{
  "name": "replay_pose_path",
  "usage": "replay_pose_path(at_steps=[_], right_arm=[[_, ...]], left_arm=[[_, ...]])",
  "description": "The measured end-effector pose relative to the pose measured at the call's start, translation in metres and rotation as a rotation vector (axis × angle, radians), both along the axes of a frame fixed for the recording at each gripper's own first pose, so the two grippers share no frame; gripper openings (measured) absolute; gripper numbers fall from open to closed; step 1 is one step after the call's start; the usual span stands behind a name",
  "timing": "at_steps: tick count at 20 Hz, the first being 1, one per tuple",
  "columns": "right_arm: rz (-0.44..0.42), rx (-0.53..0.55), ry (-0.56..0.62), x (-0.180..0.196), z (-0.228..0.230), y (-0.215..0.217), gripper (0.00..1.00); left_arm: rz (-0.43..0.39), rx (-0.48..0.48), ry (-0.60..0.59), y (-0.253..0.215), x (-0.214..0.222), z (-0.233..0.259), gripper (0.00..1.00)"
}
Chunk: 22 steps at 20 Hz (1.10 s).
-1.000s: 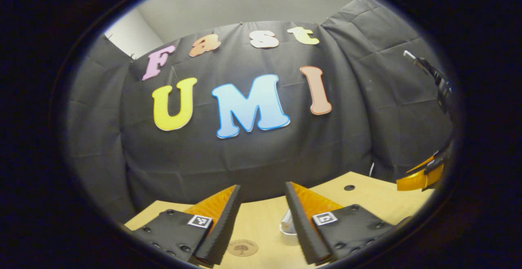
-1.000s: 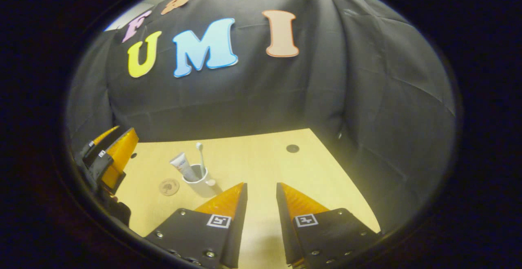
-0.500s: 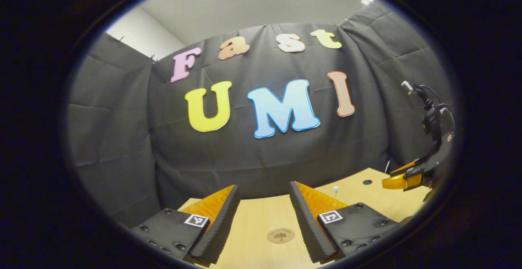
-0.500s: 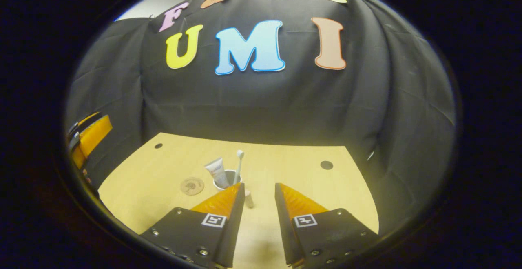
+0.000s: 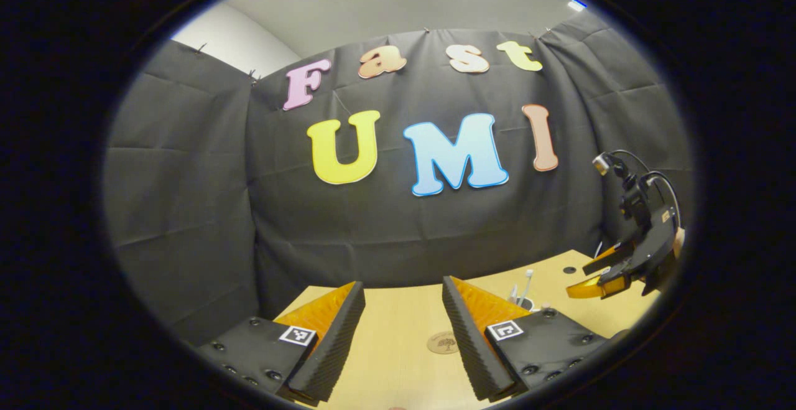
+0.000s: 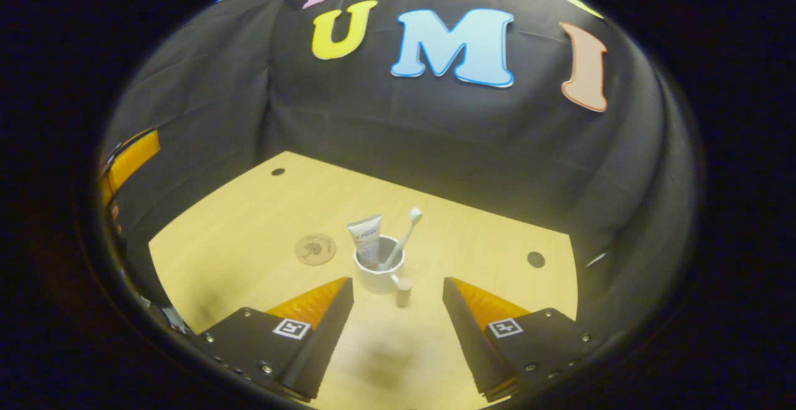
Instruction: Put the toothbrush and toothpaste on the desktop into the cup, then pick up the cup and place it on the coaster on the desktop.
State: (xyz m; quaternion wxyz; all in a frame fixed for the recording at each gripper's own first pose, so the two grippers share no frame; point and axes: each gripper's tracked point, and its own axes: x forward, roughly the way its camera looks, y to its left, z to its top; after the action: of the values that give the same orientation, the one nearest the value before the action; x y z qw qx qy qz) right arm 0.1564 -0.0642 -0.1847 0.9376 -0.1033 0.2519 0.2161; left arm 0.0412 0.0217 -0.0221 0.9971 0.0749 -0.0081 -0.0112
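A white cup (image 6: pixel 377 271) with a handle stands on the wooden desktop (image 6: pixel 249 217). The white toothpaste tube (image 6: pixel 366 239) and the white toothbrush (image 6: pixel 404 233) stand inside it. A round brown coaster (image 6: pixel 315 249) lies just left of the cup. My right gripper (image 6: pixel 398 285) is open, raised above the desk, with the cup just beyond its fingertips. My left gripper (image 5: pixel 403 298) is open and holds nothing. In the left gripper view the coaster (image 5: pixel 443 342) lies between its fingers, the cup (image 5: pixel 524 302) peeks out behind the right finger, and the right gripper (image 5: pixel 612 270) hovers at the right.
Black cloth walls close the desk at the back and both sides. Small dark holes (image 6: pixel 535 259) (image 6: pixel 278 172) mark the desktop near its far corners. The left gripper (image 6: pixel 127 158) shows at the left edge of the right gripper view.
The right gripper has swung round to face the cup and opened wider. The left gripper has drawn back and turned left, so coaster and cup slid right in its view.
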Motion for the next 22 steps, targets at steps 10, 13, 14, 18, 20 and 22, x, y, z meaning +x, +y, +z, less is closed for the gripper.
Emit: replay_pose_path(at_steps=[10, 13, 14, 18, 20, 22], right_arm=[[0.193, -0.183, 0.092, 0.038, -0.023, 0.01, 0.85], [0.247, -0.227, 0.153, 0.045, -0.038, 0.01, 0.84], [0.265, -0.244, 0.168, 0.046, -0.045, 0.01, 0.84], [0.311, -0.298, 0.234, 0.062, -0.066, 0.012, 0.84], [0.323, -0.302, 0.254, 0.071, -0.07, 0.013, 0.83], [0.327, -0.298, 0.289, 0.079, -0.078, 0.018, 0.78]], left_arm=[[0.024, -0.06, 0.068, 0.01, -0.009, -0.018, 0.85], [0.049, -0.062, 0.084, 0.016, -0.01, -0.024, 0.85], [0.06, -0.065, 0.089, 0.019, -0.01, -0.026, 0.81], [0.108, -0.071, 0.122, 0.027, -0.014, -0.039, 0.85], [0.133, -0.074, 0.137, 0.032, -0.015, -0.042, 0.85], [0.16, -0.072, 0.146, 0.04, -0.014, -0.047, 0.85]])
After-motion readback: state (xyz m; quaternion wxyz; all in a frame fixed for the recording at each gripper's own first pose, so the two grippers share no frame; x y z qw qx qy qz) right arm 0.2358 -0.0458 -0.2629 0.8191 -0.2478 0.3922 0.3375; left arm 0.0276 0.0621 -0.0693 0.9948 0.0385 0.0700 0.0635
